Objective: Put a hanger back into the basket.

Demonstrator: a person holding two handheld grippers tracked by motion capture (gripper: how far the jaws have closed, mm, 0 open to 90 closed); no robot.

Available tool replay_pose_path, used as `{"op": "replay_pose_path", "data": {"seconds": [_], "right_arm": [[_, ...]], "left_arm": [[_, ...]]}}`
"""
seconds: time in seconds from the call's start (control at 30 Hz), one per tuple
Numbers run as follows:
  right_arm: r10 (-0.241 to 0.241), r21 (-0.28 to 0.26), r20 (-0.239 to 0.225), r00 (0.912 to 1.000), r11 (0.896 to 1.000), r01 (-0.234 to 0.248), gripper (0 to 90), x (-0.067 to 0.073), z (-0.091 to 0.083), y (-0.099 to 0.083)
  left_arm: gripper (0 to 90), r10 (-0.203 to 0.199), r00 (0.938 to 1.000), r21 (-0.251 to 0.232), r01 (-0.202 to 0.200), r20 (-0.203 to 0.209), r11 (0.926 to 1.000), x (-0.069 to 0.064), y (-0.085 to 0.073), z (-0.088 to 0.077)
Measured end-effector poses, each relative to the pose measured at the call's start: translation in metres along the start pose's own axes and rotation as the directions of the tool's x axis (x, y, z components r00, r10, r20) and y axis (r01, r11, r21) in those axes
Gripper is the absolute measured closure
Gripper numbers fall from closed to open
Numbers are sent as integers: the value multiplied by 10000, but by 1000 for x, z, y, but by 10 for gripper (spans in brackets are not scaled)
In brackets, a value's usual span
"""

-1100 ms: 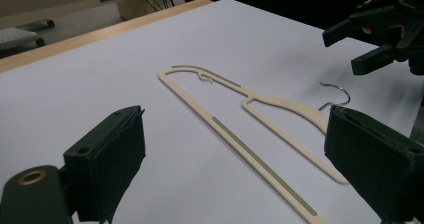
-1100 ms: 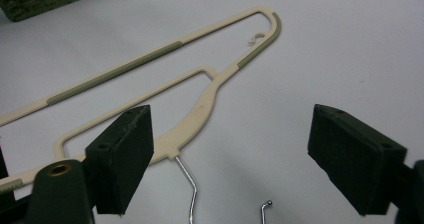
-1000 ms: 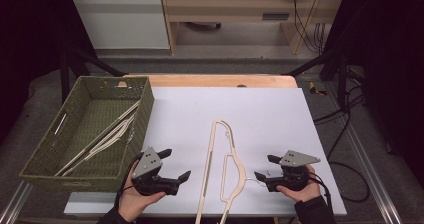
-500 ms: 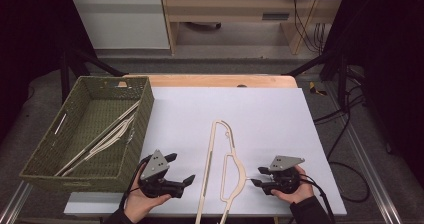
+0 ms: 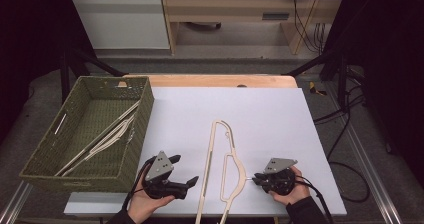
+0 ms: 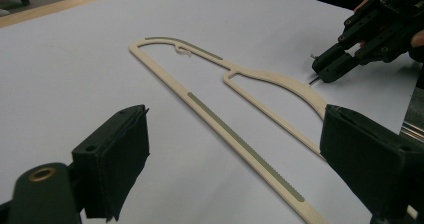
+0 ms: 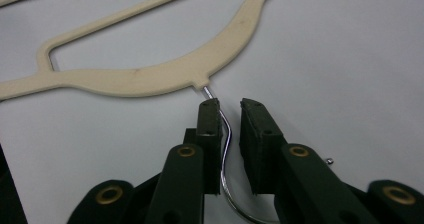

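Your right gripper (image 7: pixel 230 109) has just been narrowing around the hanger's (image 5: pixel 216 169) metal hook (image 7: pixel 225 139), with a gap left, so not yet gripped. Left gripper (image 5: pixel 182 170) gapes wide, empty, near the table's front edge; hanger not yet in the basket (image 5: pixel 45 171)

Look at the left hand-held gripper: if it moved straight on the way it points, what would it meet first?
Probably the cream hanger: the left hand-held gripper has its jaws wide open, and the hanger's long bar lies on the table just ahead.

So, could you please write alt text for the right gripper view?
The right gripper has just been closing its two black fingers around the thin metal hook of a cream wooden hanger, with a narrow gap left beside the wire. The hanger lies flat on a pale table.
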State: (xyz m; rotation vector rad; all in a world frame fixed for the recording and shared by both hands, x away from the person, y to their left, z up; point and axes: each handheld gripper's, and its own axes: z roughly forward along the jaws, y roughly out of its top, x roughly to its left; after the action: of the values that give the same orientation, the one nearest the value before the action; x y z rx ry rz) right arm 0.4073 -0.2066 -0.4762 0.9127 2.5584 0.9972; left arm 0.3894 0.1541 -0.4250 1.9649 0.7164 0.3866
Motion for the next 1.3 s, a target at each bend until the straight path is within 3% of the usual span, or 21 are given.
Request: {"op": "replay_pose_path", "data": {"seconds": [0.23, 0.47, 0.73, 0.87, 0.9, 0.93, 1.1, 1.3], "right_arm": [[239, 173, -16, 9997, 9996, -239, 880, 1, 0, 1], [588, 214, -180, 9981, 9981, -584, 891, -2, 0, 3], [249, 424, -35, 9997, 9988, -247, 894, 0, -5, 9], [210, 315, -25, 9998, 9993, -209, 894, 1, -8, 11], [383, 332, -19, 9993, 9987, -382, 894, 2, -9, 12], [197, 241, -58, 9998, 9995, -196, 894, 2, -11, 12], [242, 217, -7, 9997, 9995, -242, 895, 3, -15, 16], [130, 173, 7, 9999, 9998, -130, 895, 5, -20, 20]], "left_arm": [[129, 21, 9999, 127, -22, 126, 9999, -9, 2, 7], [133, 180, 9991, 342, -194, 389, 9992, -22, 10, 24], [137, 397, 9950, 890, -479, 914, 9949, -43, 21, 56], [148, 533, 9913, 1390, -700, 1206, 9878, -56, 23, 78], [151, 503, 9903, 1559, -705, 1296, 9853, -60, 23, 85], [154, 459, 9897, 1657, -683, 1355, 9838, -62, 23, 89], [205, 374, 9862, 2249, -736, 1611, 9716, -73, 20, 114], [318, 340, 9829, 2828, -851, 1811, 9554, -78, 17, 128]]}}
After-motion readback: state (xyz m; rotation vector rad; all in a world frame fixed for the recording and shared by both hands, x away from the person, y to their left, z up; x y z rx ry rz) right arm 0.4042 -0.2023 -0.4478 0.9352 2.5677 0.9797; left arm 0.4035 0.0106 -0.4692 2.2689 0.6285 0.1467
